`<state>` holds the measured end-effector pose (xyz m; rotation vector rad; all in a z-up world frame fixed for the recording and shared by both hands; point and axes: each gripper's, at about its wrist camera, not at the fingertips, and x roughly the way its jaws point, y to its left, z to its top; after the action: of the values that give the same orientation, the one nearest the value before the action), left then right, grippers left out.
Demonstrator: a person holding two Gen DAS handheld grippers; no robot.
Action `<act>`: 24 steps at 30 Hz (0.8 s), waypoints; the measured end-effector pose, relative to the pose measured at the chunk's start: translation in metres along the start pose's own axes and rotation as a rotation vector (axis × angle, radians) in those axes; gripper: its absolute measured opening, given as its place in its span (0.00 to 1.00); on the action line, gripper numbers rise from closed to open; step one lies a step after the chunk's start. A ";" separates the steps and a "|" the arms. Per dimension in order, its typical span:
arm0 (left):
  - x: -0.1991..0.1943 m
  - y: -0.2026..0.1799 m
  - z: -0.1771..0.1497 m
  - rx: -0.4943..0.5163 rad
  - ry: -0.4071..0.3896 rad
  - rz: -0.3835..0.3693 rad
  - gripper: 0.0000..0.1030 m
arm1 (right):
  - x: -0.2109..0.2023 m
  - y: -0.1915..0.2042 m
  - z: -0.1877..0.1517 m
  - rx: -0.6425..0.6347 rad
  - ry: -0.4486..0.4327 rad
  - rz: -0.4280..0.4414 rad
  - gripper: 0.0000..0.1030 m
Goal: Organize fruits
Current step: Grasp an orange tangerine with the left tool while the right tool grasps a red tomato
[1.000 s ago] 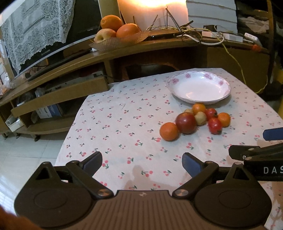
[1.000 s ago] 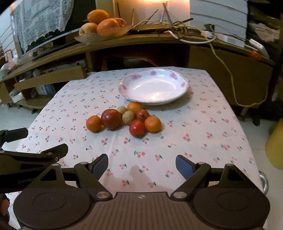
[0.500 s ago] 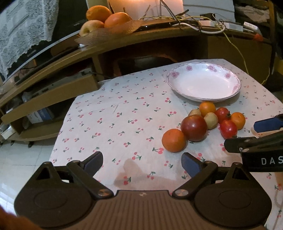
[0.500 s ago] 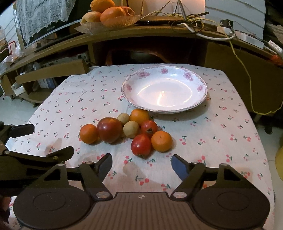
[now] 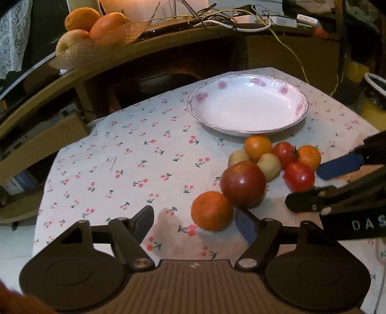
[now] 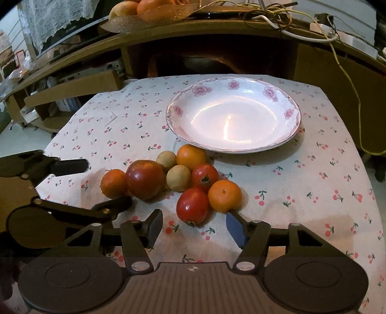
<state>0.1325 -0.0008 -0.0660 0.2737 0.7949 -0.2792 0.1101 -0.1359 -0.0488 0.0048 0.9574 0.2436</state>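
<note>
The left gripper (image 5: 194,221) points at the near orange (image 5: 211,210), the right gripper (image 6: 194,227) at the near tomato (image 6: 192,207), both fingers closing around them, nothing held yet.

Behind the large dark red apple (image 5: 243,184) one of the two small tan fruits (image 5: 238,157) shows you only its top, and the apple's own near edge is covered by your left gripper's (image 5: 196,223) blue pad. To the right of that apple your right gripper (image 5: 337,177) is cut off by the picture's edge, its lettering ending after three letters. In the right wrist view, left of the apple, your left gripper (image 6: 96,183) runs off the frame, and one fingertip hides the orange's (image 6: 113,182) lower edge. Far behind the apple, the fruit in the shelf basket (image 6: 149,12) is cropped at the top
</note>
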 end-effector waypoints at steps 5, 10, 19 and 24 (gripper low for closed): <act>-0.001 -0.005 0.002 -0.001 0.000 -0.059 0.45 | -0.004 -0.003 -0.002 -0.007 0.009 0.024 0.32; -0.001 -0.004 0.002 -0.008 0.005 -0.079 0.44 | -0.004 -0.006 -0.001 0.010 0.011 0.041 0.25; -0.001 -0.003 0.000 -0.010 -0.005 -0.085 0.44 | -0.003 -0.008 0.000 0.024 -0.014 0.036 0.33; 0.000 -0.004 -0.002 0.005 -0.021 -0.091 0.44 | 0.003 -0.005 0.000 -0.017 -0.035 -0.006 0.59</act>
<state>0.1299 -0.0035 -0.0673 0.2391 0.7869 -0.3692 0.1126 -0.1402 -0.0515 -0.0091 0.9203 0.2453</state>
